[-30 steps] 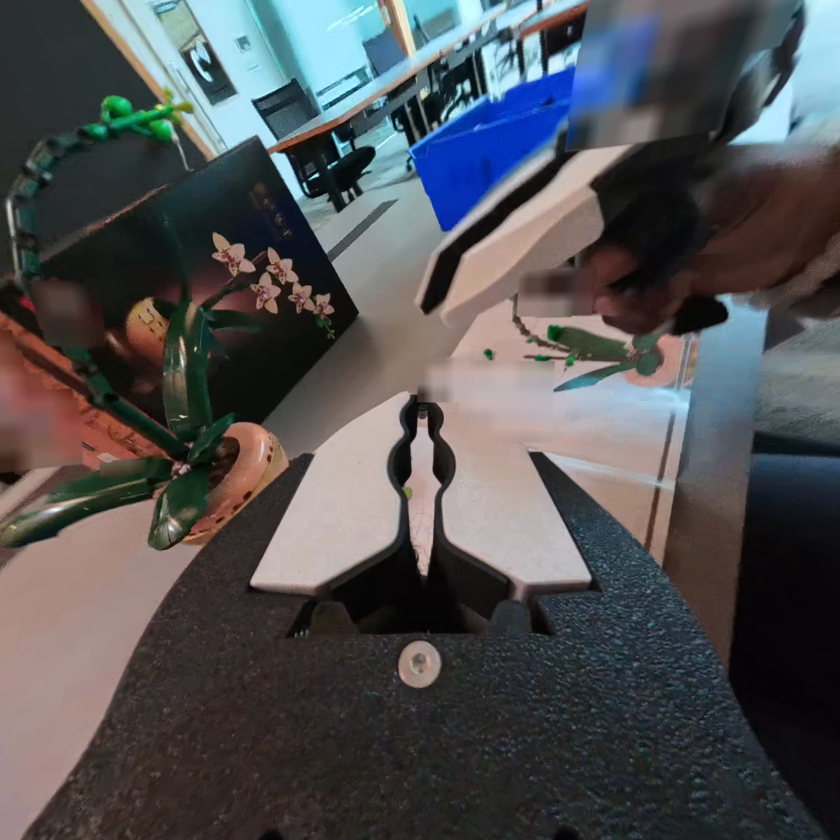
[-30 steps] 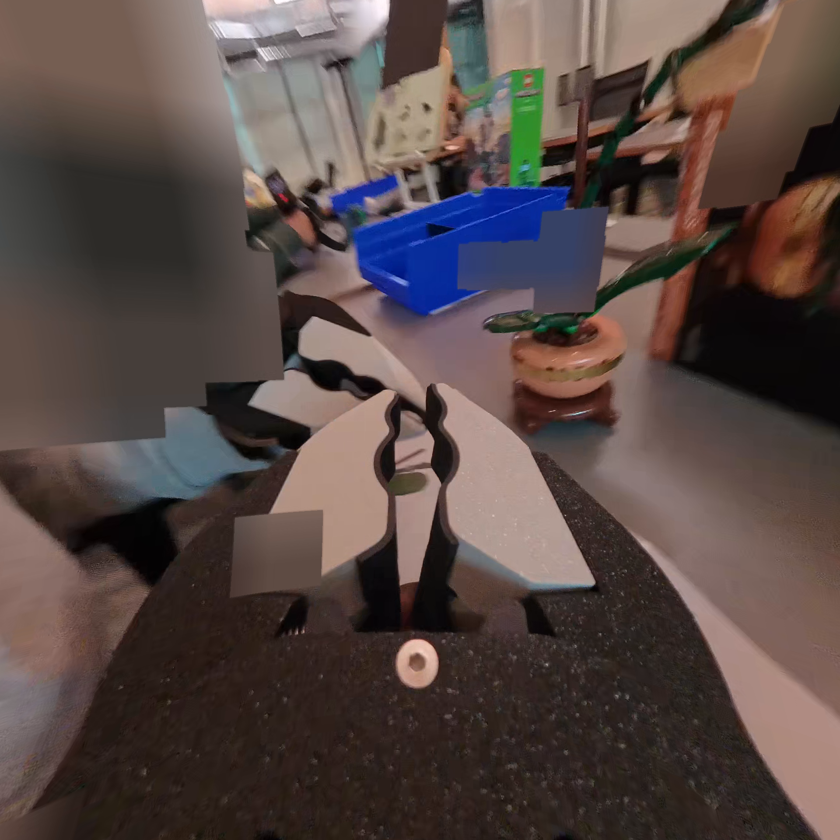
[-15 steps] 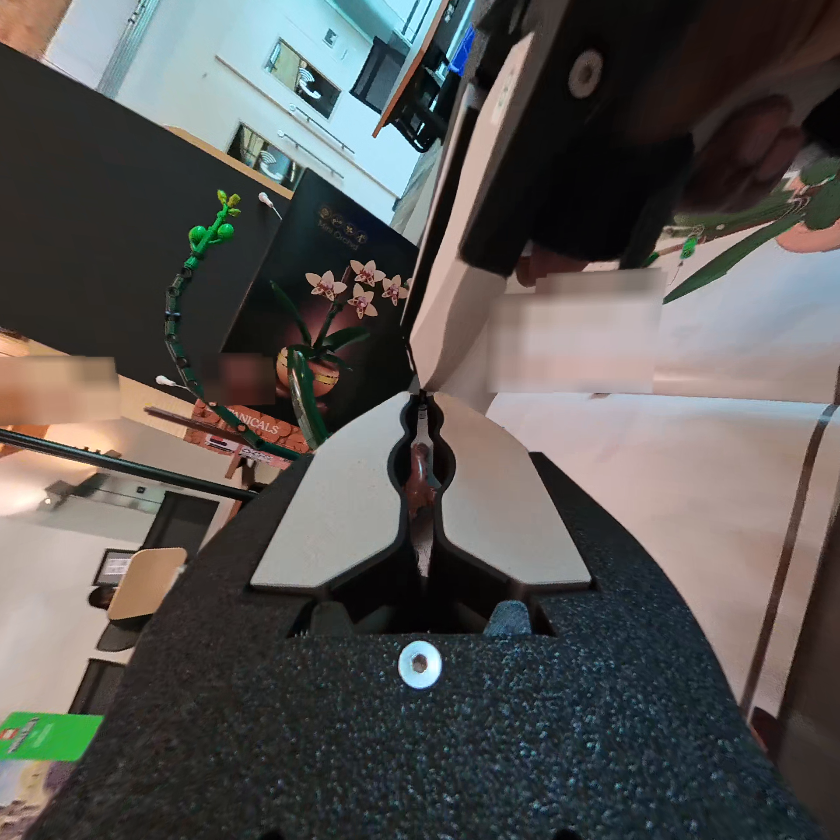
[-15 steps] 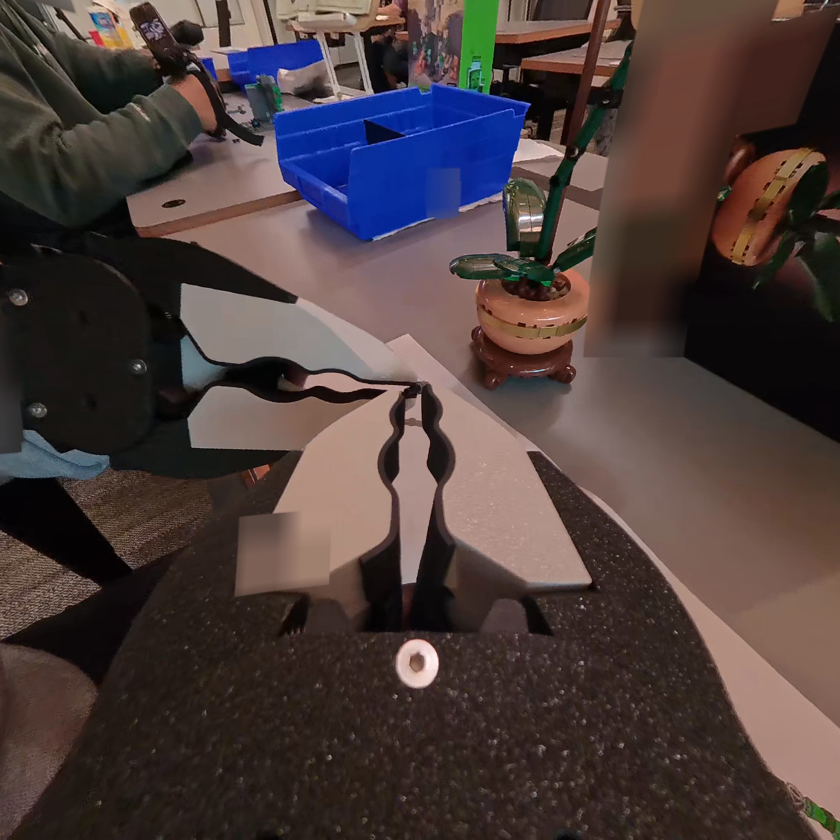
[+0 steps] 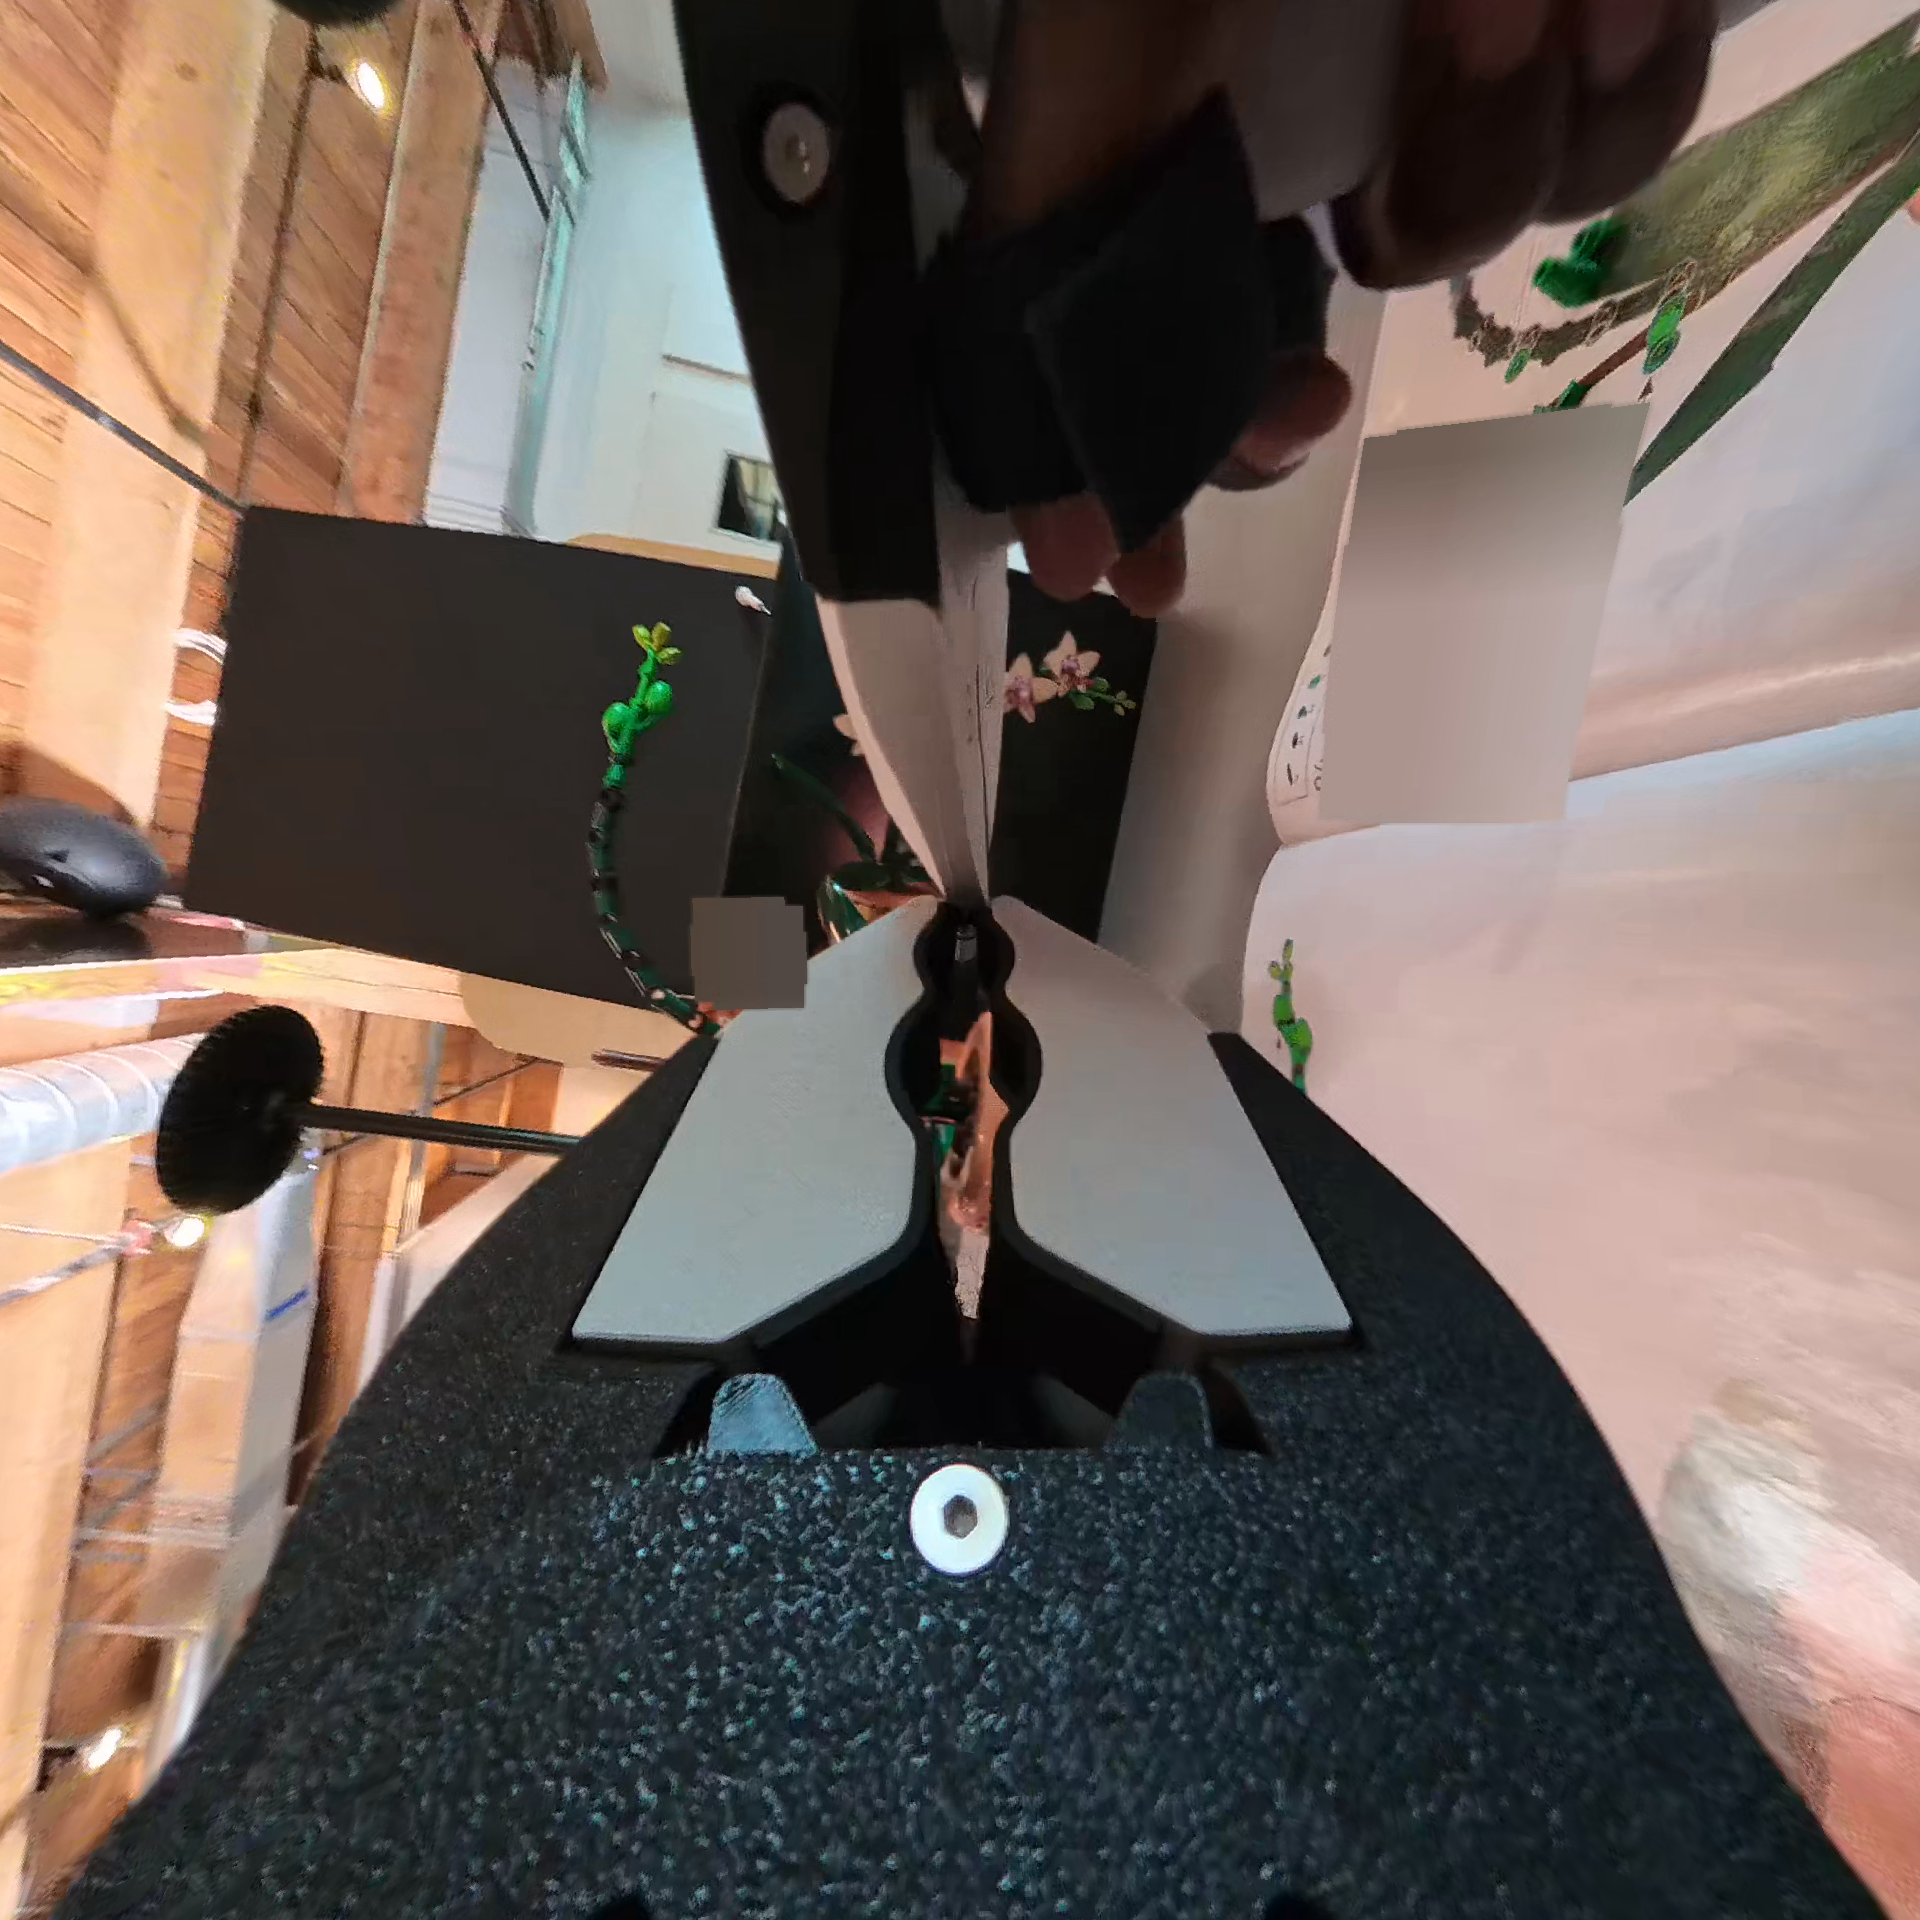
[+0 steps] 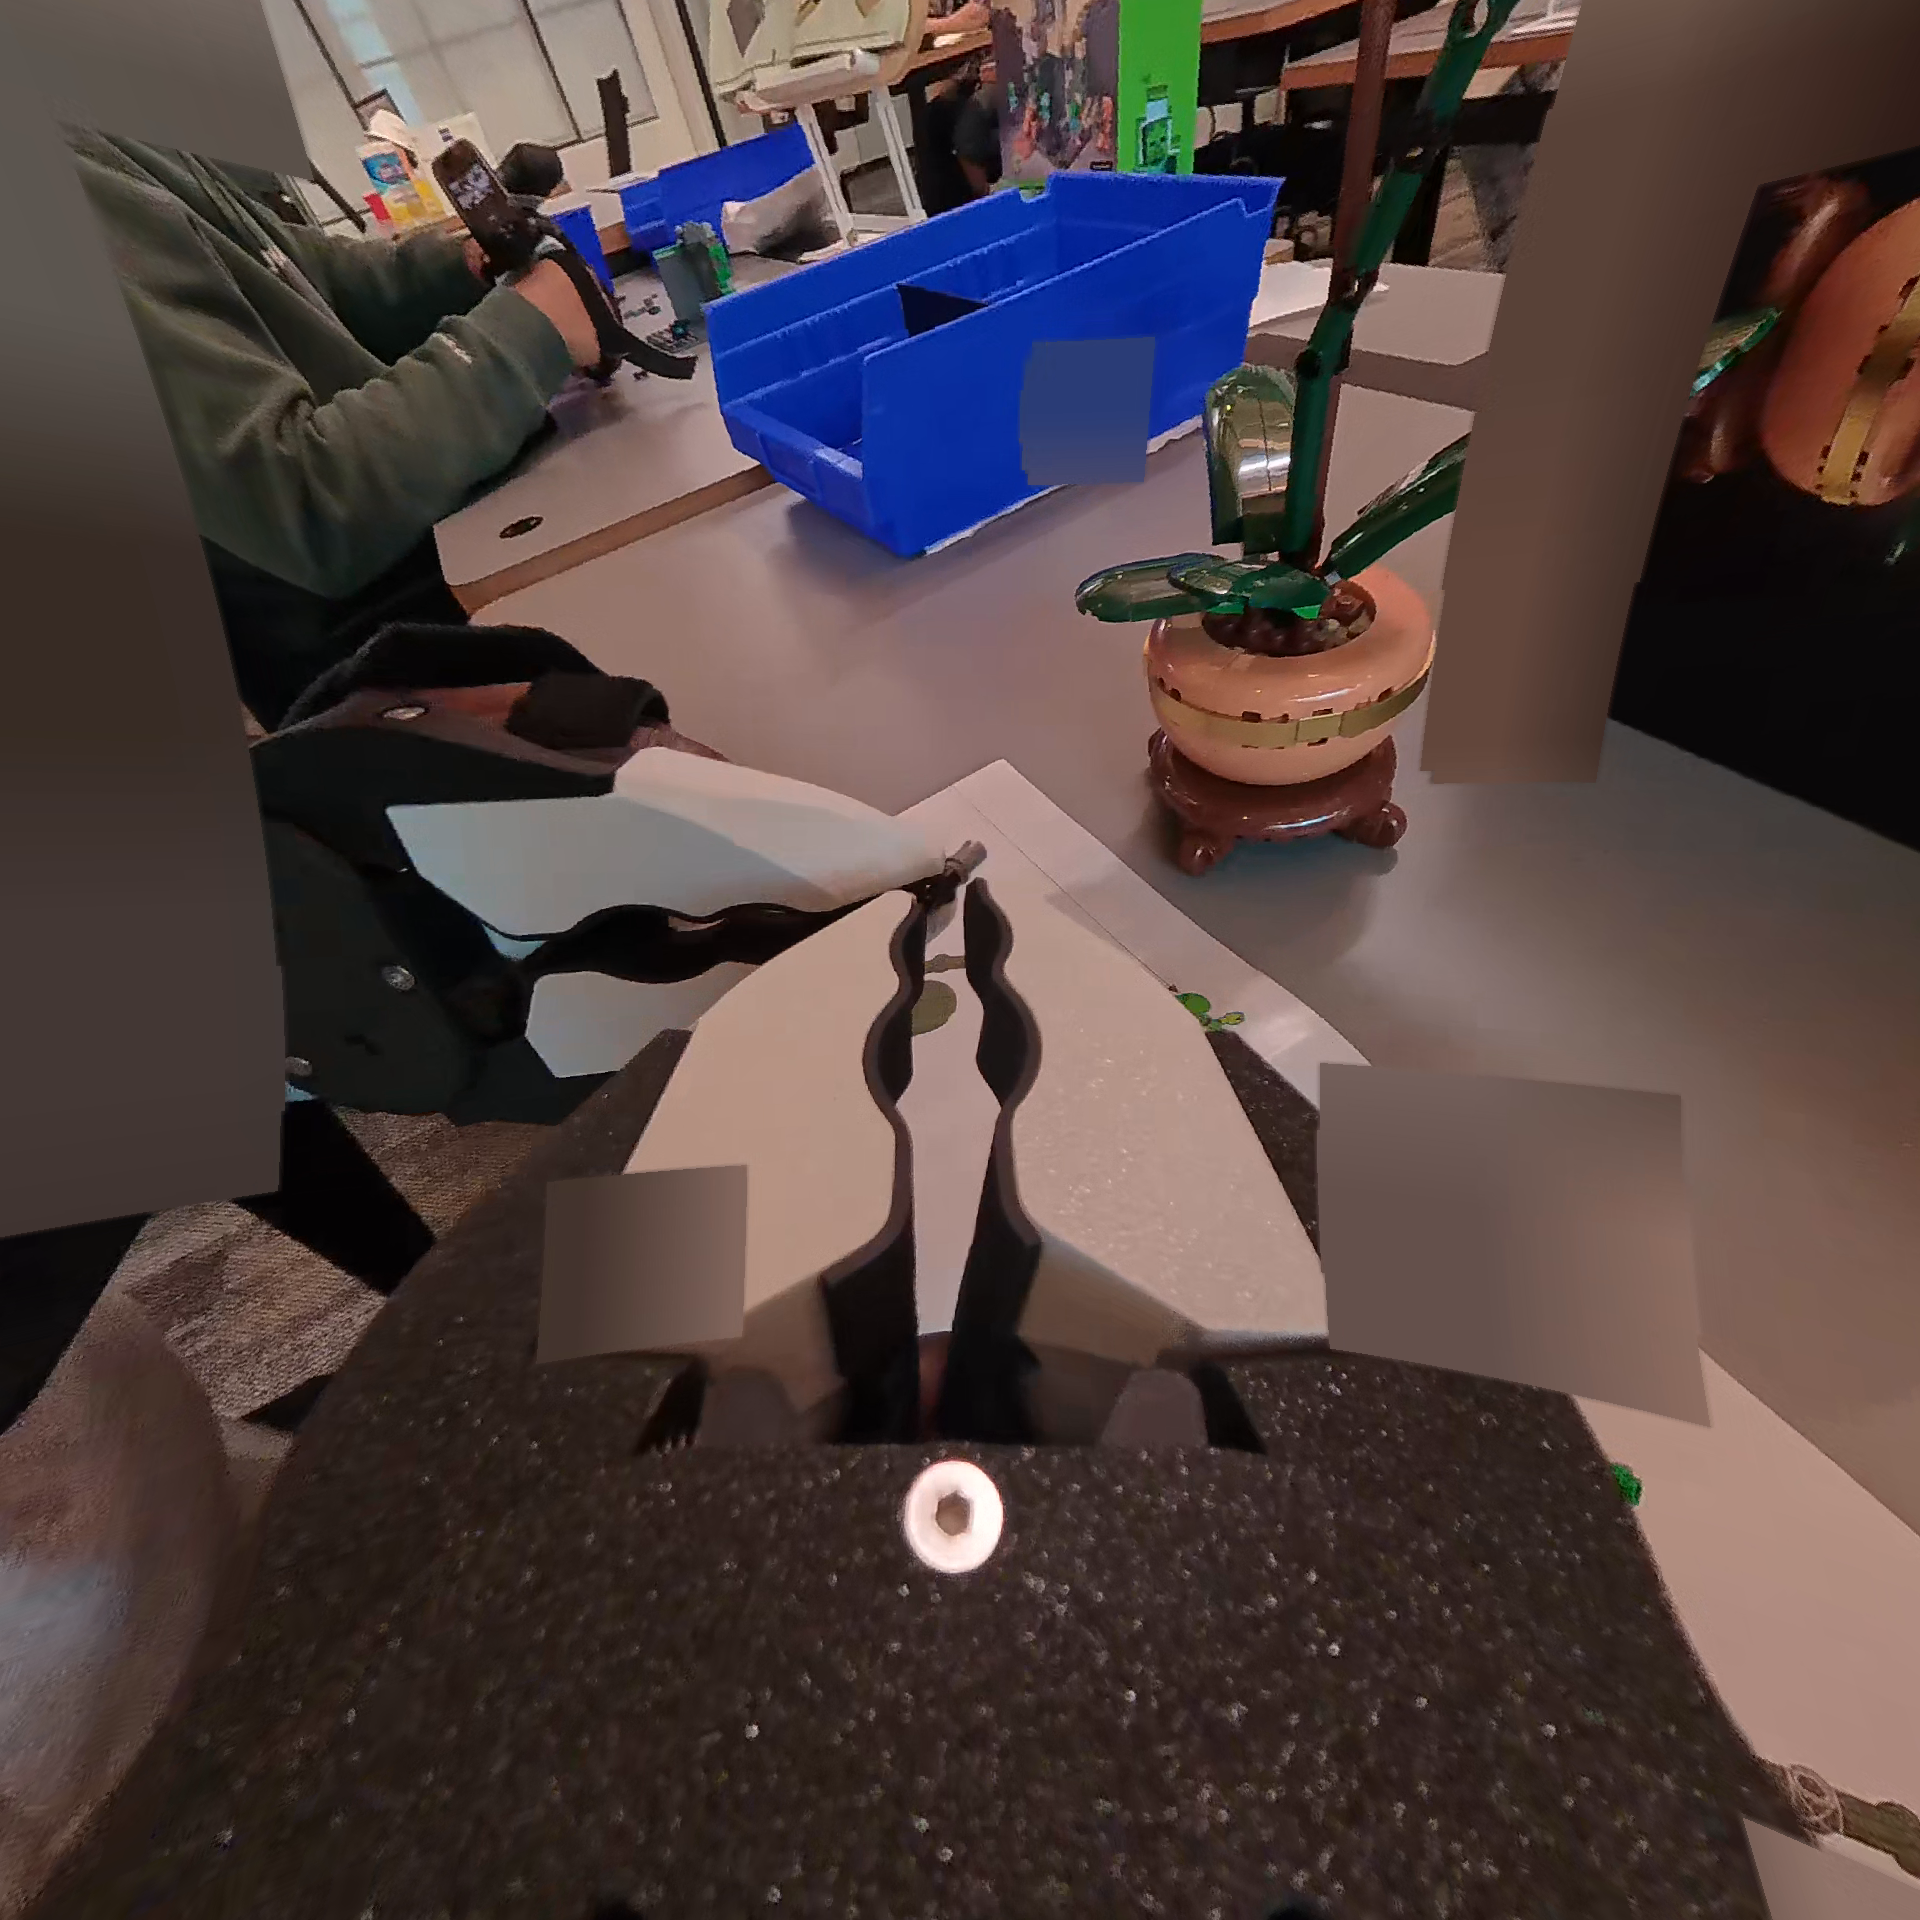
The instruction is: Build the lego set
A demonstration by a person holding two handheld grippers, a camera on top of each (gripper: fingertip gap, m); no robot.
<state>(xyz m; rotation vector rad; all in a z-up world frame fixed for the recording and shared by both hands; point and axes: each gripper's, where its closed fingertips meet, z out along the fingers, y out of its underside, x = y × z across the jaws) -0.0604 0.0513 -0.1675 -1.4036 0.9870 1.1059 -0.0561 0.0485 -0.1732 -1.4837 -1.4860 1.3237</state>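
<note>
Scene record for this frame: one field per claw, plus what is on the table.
Left claw: shut on a small grey pin at its tips.
Right claw: tips slightly apart, meeting the left claw's tips at the pin; grasp unclear.
Under claws: white printed sheet on grey table.
Nearby: brick-built plant in tan pot, blue bin, dark box with orchid picture.
Background: person in green sleeve.

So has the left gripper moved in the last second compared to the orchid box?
Yes. The left gripper has rolled and swung: the orchid box, earlier at upper left, now sits straight ahead, partly behind the right gripper.
</note>
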